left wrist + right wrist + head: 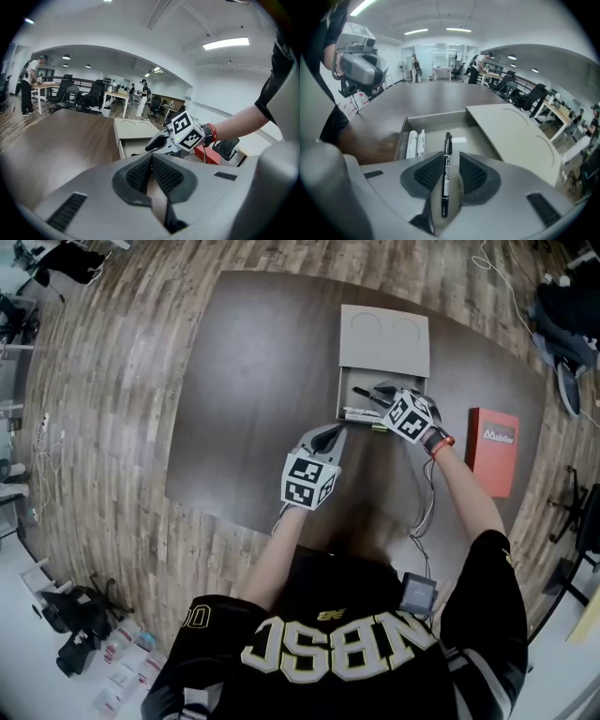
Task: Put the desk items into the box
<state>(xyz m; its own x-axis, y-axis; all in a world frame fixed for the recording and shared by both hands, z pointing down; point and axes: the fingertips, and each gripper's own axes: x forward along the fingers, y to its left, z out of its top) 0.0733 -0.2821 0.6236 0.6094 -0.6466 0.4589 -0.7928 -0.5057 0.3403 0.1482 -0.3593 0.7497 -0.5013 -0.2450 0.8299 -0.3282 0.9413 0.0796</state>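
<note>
R gripper hangs over the open box, jaws apart w/ a black pen lying between them, pads not pressing it; the pen's far end reaches over the box floor, where two white markers lie along one side wall. L gripper sits near the box above the brown surface, jaws closed together, nothing in them. Lid lies at the box's far edge.
</note>
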